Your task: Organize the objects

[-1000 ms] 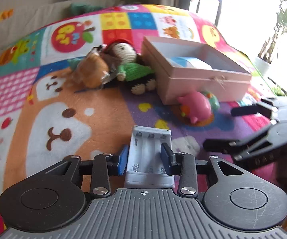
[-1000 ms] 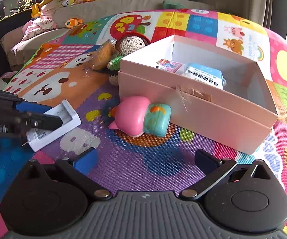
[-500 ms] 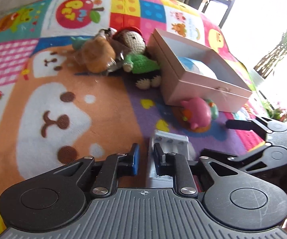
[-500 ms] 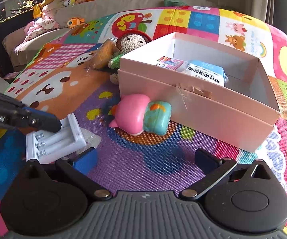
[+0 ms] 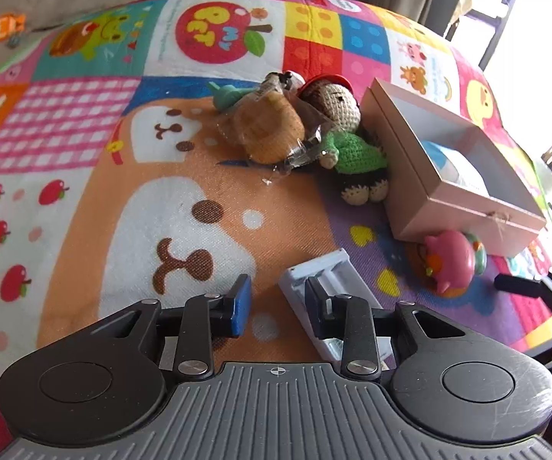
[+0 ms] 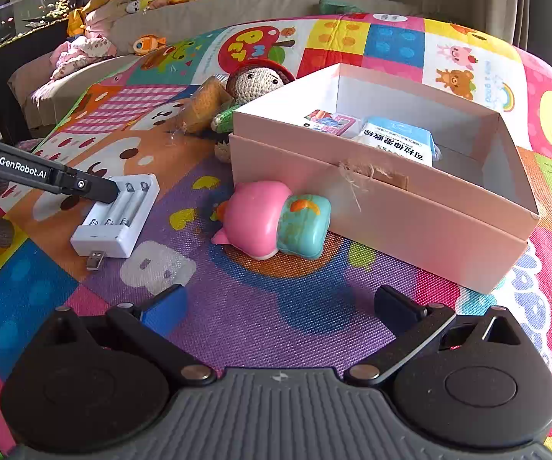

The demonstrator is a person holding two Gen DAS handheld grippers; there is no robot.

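A white battery charger point(image 5: 327, 283) lies flat on the colourful play mat, also in the right wrist view point(image 6: 117, 216). My left gripper point(image 5: 276, 306) is open; its right finger rests over the charger's near end, its left finger is beside it on the mat. A pink and teal toy point(image 6: 272, 224) lies against the open pink box point(image 6: 421, 207), which holds a blue-white packet point(image 6: 398, 140) and a small card. My right gripper point(image 6: 280, 306) is open and empty, low over the mat in front of the toy.
A crochet doll point(image 5: 347, 130) and a wrapped brown snack point(image 5: 270, 130) lie left of the box point(image 5: 402, 161). The pink toy point(image 5: 450, 258) sits at the box's near corner. A sofa with soft toys point(image 6: 96, 46) stands behind the mat.
My left gripper held the charger, then opened and shifted left. The charger now lies on the mat, turned at an angle. My right gripper has not moved.
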